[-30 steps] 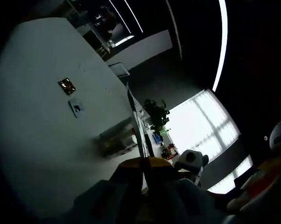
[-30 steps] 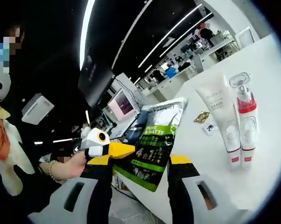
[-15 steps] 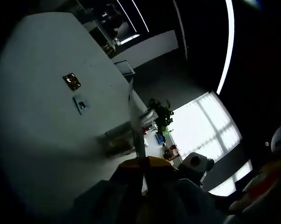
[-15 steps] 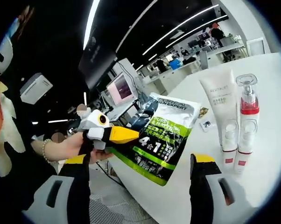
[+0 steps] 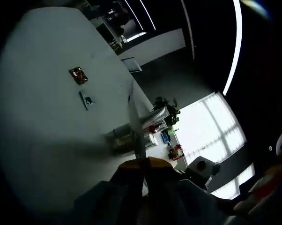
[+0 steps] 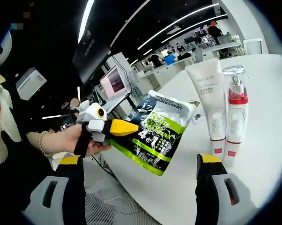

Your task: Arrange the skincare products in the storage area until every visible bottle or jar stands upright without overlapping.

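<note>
Green and white print marked the pouch, which our left gripper had pinched by its edge, its yellow jaws clenched on the film. In the left gripper view the pouch appeared edge-on as a thin blade rising from the left gripper toward twelve o'clock. We judged it was held this way because a soft pouch will not stand unless steadied, so we carried it toward the white table to set it on its base.

In the right gripper view, at two o'clock from the pouch, the white tube stood on its cap, and the red-collared pump bottle stood upright just beside it at its three o'clock, close together; we could not tell if they touched. Two small sachets lay flat on the table, at ten o'clock from the pouch's edge in the left gripper view.

Our right gripper hung with its jaws spread wide, grasping nothing, seemingly ready to steady the pouch. No tray or box could be made out; the table itself seemed to serve as storage.
</note>
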The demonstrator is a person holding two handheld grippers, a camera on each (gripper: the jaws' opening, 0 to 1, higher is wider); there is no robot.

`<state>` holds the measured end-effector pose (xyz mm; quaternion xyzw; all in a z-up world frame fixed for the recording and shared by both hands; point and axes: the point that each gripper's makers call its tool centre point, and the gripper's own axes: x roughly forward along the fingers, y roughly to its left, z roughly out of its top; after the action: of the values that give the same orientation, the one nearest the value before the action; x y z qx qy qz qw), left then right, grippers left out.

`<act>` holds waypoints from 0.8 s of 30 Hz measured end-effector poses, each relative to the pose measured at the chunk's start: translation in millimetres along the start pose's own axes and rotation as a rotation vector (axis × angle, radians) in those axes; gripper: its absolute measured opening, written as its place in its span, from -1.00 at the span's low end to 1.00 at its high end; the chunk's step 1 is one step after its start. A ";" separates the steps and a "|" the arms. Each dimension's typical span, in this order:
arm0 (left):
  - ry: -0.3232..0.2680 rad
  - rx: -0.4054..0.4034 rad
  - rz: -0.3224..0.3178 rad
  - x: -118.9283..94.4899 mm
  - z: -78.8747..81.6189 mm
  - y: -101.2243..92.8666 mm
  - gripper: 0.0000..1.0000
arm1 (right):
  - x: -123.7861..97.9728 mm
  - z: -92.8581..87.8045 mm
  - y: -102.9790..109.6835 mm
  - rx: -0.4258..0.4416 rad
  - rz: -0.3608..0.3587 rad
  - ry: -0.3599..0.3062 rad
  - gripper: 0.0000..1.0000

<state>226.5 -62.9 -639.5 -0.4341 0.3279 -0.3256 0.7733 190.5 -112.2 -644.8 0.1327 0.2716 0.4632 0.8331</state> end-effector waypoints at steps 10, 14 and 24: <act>0.026 -0.010 0.048 15.3 -3.5 15.8 -1.00 | -12.1 -8.8 -18.7 0.017 -0.057 0.015 0.99; 0.035 -0.014 0.071 20.3 -7.0 23.4 -1.00 | -15.5 -11.3 -22.9 0.017 -0.074 0.022 0.99; 0.067 0.000 0.137 30.7 -18.9 46.1 -1.00 | -26.6 -17.2 -36.7 0.012 -0.124 0.036 0.99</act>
<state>239.3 -76.8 -695.0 -0.3998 0.3824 -0.2863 0.7823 195.0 -154.9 -667.5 0.1122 0.2969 0.4113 0.8545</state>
